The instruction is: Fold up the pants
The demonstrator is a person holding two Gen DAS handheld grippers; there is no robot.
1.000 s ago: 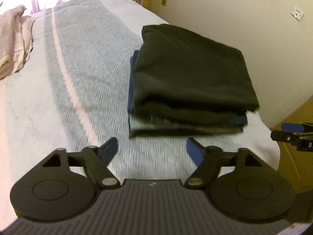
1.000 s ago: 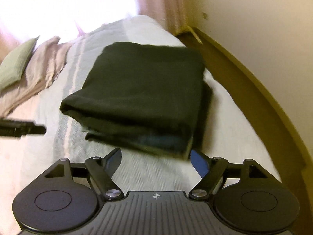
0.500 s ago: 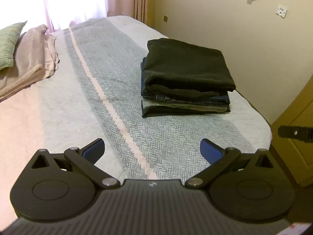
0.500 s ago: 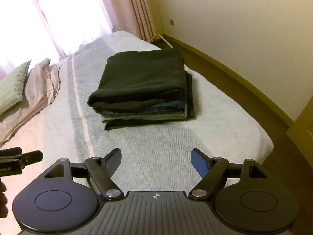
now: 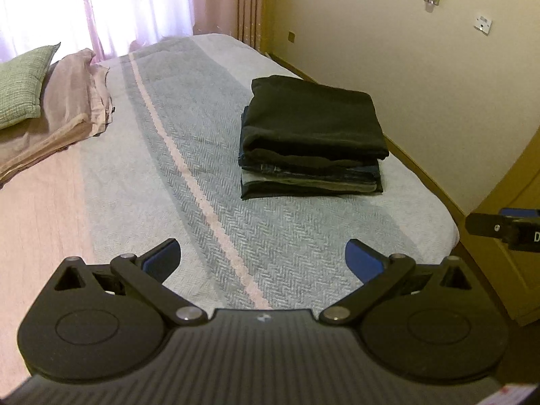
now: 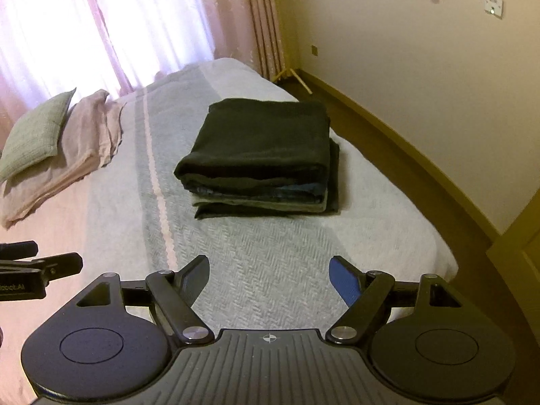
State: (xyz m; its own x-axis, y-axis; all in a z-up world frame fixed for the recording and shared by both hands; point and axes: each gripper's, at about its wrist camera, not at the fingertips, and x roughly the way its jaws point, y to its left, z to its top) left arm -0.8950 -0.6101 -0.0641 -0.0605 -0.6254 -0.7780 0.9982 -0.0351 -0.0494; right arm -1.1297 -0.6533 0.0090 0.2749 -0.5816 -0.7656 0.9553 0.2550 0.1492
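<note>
Both grippers have pulled well back from the stack now, which a second ago filled the frames and sits smaller and farther off. The folded dark pants lie on top of a pile of folded clothes at the far right of the bed, near the wall-side edge, square and untouched. The left gripper hovers over the near end of the bed, jaws spread wide with nothing between them, wider than a second ago. The right gripper hangs level beside it, jaws also spread and empty, aimed at the pile. A green pillow rests on pink bedding far left, by the curtains.
</note>
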